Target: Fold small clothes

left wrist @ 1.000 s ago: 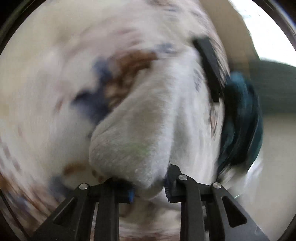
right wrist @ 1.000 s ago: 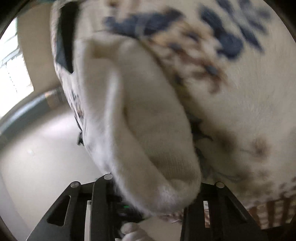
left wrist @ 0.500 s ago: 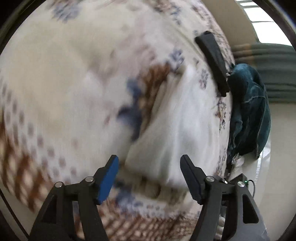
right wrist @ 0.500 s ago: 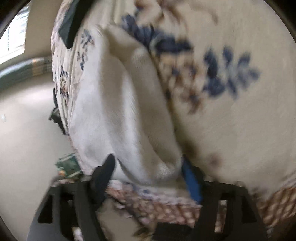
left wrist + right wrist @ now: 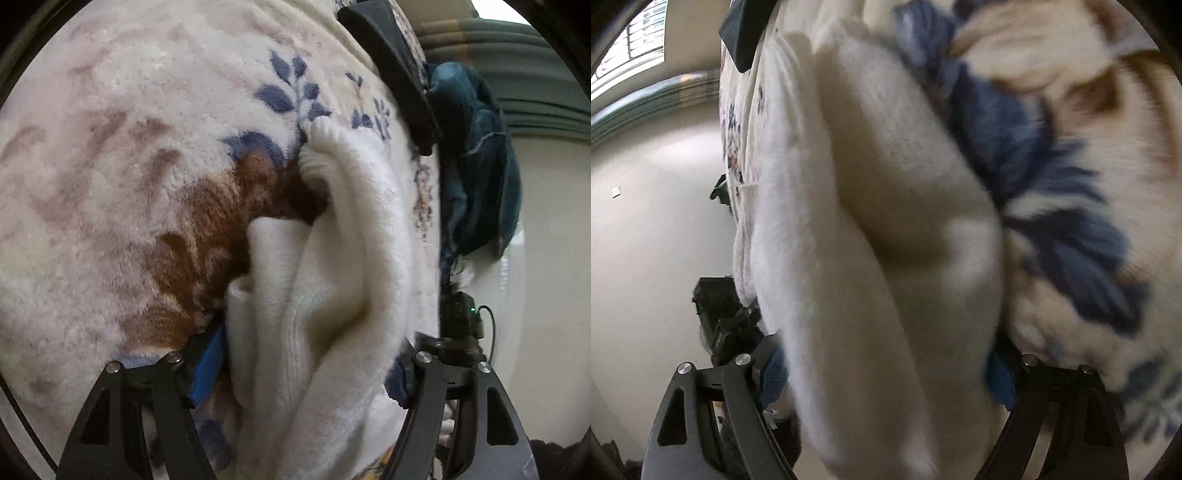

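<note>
A small white knitted garment (image 5: 332,280) lies bunched on a fleecy cream blanket with blue and brown flowers (image 5: 122,158). My left gripper (image 5: 306,369) is open, its blue-padded fingers (image 5: 207,365) spread wide on either side of the white fabric. In the right wrist view the same white garment (image 5: 871,258) fills the middle, blurred. My right gripper (image 5: 886,373) is open too, its fingers (image 5: 772,376) straddling the cloth. Both cameras are pressed close, so the garment's outline is hidden.
A dark teal cloth (image 5: 476,166) hangs past the blanket's edge at the right. A black bar (image 5: 391,70) lies at the blanket's top. The other gripper's body (image 5: 720,314) shows at the left. A pale wall (image 5: 653,206) and green curtain lie beyond.
Both grippers were shut on the white garment a second ago. They have opened wide and let it go, and it now rests on the blanket between the fingers.
</note>
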Demonstrator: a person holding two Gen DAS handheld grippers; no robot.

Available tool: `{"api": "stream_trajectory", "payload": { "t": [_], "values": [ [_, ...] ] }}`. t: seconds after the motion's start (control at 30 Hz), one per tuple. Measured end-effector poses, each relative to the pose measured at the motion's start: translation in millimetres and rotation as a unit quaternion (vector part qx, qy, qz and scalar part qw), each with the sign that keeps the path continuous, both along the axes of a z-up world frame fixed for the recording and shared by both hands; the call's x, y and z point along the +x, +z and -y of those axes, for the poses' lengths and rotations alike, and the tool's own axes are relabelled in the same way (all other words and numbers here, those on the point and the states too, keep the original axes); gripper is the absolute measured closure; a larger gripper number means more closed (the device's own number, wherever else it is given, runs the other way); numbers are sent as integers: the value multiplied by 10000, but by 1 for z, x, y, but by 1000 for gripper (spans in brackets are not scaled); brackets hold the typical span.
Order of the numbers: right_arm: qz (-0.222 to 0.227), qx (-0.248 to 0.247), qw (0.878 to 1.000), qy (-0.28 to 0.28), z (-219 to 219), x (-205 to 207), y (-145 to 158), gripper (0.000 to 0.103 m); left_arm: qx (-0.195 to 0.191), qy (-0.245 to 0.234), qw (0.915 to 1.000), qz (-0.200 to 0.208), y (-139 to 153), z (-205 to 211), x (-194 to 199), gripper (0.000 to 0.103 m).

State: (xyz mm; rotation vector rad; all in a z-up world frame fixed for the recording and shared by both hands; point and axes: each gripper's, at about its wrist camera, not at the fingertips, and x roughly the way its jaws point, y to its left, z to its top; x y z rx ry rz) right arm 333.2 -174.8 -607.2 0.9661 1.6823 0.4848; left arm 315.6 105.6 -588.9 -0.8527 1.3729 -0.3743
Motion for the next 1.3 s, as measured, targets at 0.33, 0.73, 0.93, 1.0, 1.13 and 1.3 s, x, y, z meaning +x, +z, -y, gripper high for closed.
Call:
{"api": "stream_trajectory", "payload": {
  "t": [0.33, 0.73, 0.93, 1.0, 1.13, 1.3],
  "values": [
    [220, 45, 9992, -345, -10, -2, 57, 58, -183, 218, 9976, 623, 86, 13, 31, 77],
    [1483, 21, 9847, -912, -7, 180, 188, 59, -274, -72, 9862, 1629, 185, 35, 264, 77],
    [1848, -264, 9767, -1059, 9, 323, 199, 59, -64, -287, 9840, 1757, 163, 41, 395, 77],
    [1846, -430, 9764, -1032, 11, 372, 186, 59, -7, -356, 9859, 1633, 140, 44, 433, 76],
    [1651, -722, 9789, -968, 29, 440, 151, 58, 81, -398, 9950, 917, 77, 47, 483, 70],
    [1281, -1160, 9816, -816, 36, 494, 96, 42, 158, -372, 9969, 677, 55, 38, 481, 62]
  ]
}}
